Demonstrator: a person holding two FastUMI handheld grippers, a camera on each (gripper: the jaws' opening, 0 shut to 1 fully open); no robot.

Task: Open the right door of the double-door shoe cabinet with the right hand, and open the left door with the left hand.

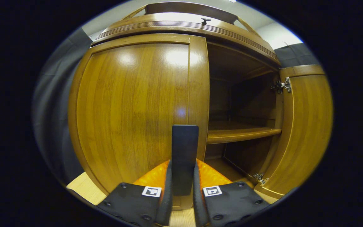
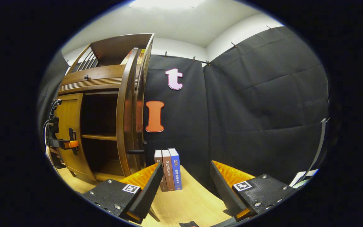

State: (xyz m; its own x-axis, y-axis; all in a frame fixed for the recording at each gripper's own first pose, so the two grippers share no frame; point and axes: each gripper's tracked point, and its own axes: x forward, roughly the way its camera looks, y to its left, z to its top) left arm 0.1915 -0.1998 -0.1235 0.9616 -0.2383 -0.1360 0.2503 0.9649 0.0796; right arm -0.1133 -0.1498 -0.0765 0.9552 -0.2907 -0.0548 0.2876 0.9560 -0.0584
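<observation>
The wooden shoe cabinet (image 1: 184, 26) fills the left gripper view. Its left door (image 1: 131, 104) lies flush and closed. Its black handle (image 1: 184, 148) stands upright between the fingers of my left gripper (image 1: 183, 192), which is shut on it. The right door (image 1: 307, 126) is swung wide open, showing a bare shelf (image 1: 241, 132). In the right gripper view the right door (image 2: 124, 126) appears edge-on with its handle (image 2: 135, 152) sticking out. My right gripper (image 2: 184, 189) is open and holds nothing, away from the cabinet. The left gripper (image 2: 65, 144) shows far left at the left door (image 2: 69, 116).
Three upright books (image 2: 168, 170) stand on the light wooden floor (image 2: 187, 205) just right of the open door. Black cloth wall (image 2: 263, 110) closes off the right side. Metal hinges (image 1: 282, 85) hold the right door.
</observation>
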